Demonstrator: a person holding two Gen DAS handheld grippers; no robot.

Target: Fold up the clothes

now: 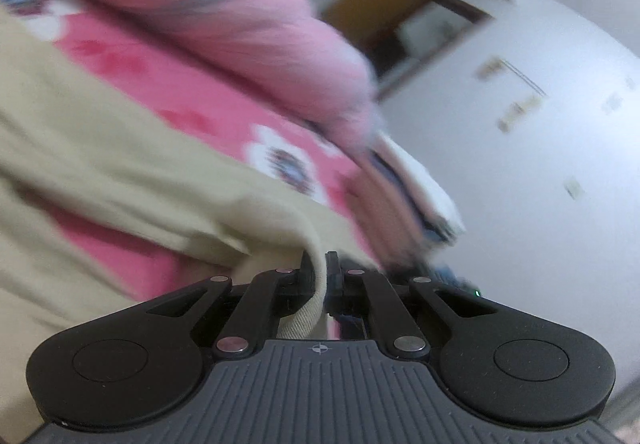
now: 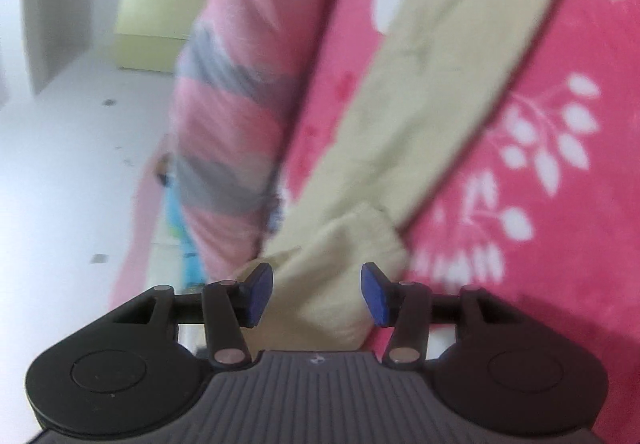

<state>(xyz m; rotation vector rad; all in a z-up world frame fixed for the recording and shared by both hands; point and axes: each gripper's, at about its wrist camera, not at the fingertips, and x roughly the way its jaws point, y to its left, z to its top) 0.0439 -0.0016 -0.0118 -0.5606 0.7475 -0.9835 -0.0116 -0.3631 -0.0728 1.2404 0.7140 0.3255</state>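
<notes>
A beige garment [image 1: 132, 148] lies stretched over the pink floral bedsheet [image 1: 208, 92]. My left gripper [image 1: 320, 269] is shut on a bunched edge of this cloth, which hangs down between the black fingers. In the right wrist view the same beige garment [image 2: 432, 84] runs as a long strip away from me. Its folded, rounded end [image 2: 344, 244] sits between the blue pads [image 2: 258, 294] of my right gripper [image 2: 317, 296]. Those jaws stand apart and I see no squeeze on the cloth.
A rolled pink blanket with grey stripes [image 2: 236, 92] lies along the bed beside the garment, also the pink blanket [image 1: 248, 12] in the left view. Beyond the bed are a white floor [image 2: 68, 148], a pale yellow cabinet [image 2: 156, 16] and a doorway [image 1: 416, 16].
</notes>
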